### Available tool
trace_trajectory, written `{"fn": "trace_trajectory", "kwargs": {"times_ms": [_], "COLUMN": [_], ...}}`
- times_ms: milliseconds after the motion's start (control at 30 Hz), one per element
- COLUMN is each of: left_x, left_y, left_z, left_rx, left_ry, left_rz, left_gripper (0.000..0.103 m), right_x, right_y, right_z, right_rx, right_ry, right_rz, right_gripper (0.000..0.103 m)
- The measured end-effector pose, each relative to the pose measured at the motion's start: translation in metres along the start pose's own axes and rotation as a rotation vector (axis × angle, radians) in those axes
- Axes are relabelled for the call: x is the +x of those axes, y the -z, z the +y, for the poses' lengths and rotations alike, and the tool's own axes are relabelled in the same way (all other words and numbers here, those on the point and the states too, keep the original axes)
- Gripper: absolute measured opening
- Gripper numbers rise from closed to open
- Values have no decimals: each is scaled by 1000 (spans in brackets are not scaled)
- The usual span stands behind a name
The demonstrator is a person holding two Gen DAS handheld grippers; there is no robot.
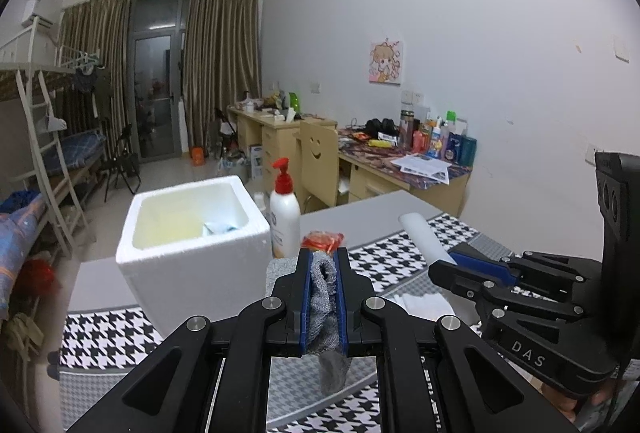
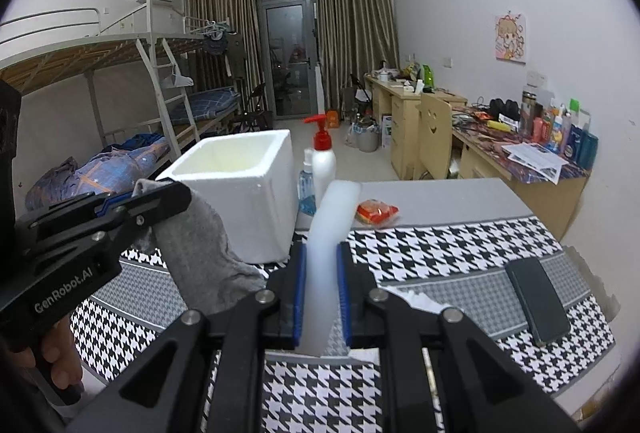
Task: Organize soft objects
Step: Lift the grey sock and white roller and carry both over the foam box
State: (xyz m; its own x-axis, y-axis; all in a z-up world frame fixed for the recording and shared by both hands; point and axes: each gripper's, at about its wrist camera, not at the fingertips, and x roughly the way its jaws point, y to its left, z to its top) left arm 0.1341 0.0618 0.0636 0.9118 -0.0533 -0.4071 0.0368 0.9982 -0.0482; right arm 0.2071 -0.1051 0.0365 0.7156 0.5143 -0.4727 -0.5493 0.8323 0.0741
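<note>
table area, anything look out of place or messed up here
Nothing spilled or damaged. One oddity: a black phone lies on the houndstooth cloth near the table's right edge, hard among soft things. A torn white paper scrap lies there too.

Right gripper (image 2: 322, 257) clamps white foam strip (image 2: 330, 233); left gripper (image 2: 160, 199) grips grey sock (image 2: 204, 253).
</note>
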Motion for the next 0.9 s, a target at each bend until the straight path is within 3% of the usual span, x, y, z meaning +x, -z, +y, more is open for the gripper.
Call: {"fn": "trace_trajectory", "kwargs": {"times_ms": [900], "left_x": [7], "left_y": [-48], "left_z": [30], "left_rx": [-12], "left_ry": [-86], "left_rz": [-51], "left_gripper": [11], "right_x": [18], "right_y": [-50], "right_z": [27], "right_rx": [-65], "right_ry": [-92], "right_rz": [-19], "right_gripper": [18]}}
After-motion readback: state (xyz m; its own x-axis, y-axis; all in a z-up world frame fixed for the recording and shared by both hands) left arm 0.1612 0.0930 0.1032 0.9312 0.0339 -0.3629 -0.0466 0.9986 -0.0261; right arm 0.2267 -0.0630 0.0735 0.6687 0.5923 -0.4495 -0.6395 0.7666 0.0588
